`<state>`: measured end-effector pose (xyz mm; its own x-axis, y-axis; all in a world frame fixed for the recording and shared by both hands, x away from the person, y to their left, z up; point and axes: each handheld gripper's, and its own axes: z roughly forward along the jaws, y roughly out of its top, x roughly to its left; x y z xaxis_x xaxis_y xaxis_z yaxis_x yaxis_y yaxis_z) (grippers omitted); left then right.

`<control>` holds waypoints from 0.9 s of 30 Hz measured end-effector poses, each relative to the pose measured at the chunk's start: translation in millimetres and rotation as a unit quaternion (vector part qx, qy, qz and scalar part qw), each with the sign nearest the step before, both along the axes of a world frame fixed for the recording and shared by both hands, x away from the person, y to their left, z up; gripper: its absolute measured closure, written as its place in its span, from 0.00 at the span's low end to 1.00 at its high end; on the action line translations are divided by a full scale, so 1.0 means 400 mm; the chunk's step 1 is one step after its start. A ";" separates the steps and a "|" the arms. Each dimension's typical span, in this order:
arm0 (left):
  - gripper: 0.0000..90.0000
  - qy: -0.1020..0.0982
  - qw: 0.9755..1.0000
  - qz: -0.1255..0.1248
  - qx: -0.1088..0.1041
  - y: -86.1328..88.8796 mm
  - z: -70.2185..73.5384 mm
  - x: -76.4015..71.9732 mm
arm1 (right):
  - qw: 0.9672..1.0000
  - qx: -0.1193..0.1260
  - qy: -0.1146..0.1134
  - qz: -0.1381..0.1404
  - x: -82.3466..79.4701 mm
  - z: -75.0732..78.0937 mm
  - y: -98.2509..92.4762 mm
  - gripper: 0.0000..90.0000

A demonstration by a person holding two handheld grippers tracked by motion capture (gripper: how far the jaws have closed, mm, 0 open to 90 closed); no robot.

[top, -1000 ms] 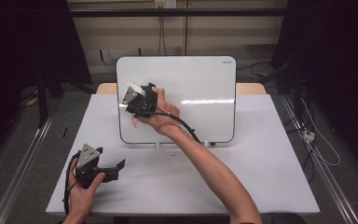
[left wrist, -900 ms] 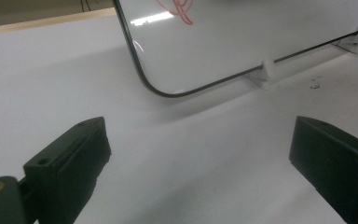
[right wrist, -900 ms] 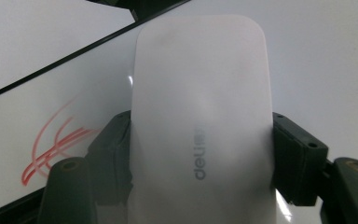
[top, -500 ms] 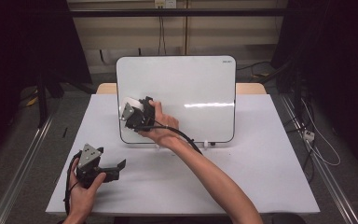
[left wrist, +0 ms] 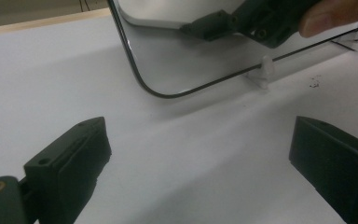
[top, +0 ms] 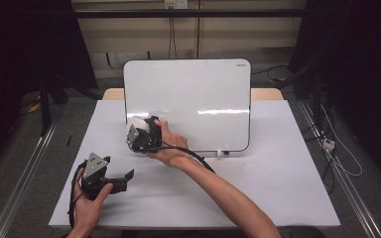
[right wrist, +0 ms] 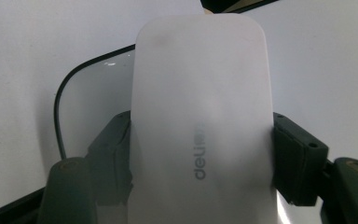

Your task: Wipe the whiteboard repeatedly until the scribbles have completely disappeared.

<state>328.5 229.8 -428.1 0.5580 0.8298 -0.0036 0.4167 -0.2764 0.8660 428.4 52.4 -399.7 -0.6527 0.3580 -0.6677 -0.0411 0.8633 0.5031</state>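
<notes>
A white board with a thin black rim stands upright on the white table. My right gripper is shut on a white eraser marked "deli", and its jaws press on the eraser's two long sides. The eraser is at the board's lower left part, near the rounded corner. At the front left my left gripper lies low over the table, held by a hand. Its jaws stand wide apart with nothing between them, pointing at the board's corner.
Small white clip feet hold the board's bottom edge. The right gripper's black cable trails along the forearm. Dark curtains hang at both sides, with cables on the floor at the right.
My right gripper has carried the eraser down the board's left side toward the lower left corner. The left gripper has stayed in place.
</notes>
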 end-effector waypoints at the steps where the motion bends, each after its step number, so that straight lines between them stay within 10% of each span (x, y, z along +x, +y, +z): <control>1: 0.05 0.000 1.000 0.000 0.000 0.000 0.000 0.000 | 1.000 -0.004 0.000 0.002 -0.003 -0.004 0.001 0.35; 27: 0.05 -0.001 1.000 0.004 -0.007 0.002 -0.003 0.001 | 1.000 0.018 0.004 -0.009 0.000 0.013 -0.052 0.35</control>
<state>328.9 230.6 -429.2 0.5511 0.8343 -0.0138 0.4171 -0.2611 0.8706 428.3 31.7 -394.7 -0.6514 0.3925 -0.6494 -0.0225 0.8455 0.5335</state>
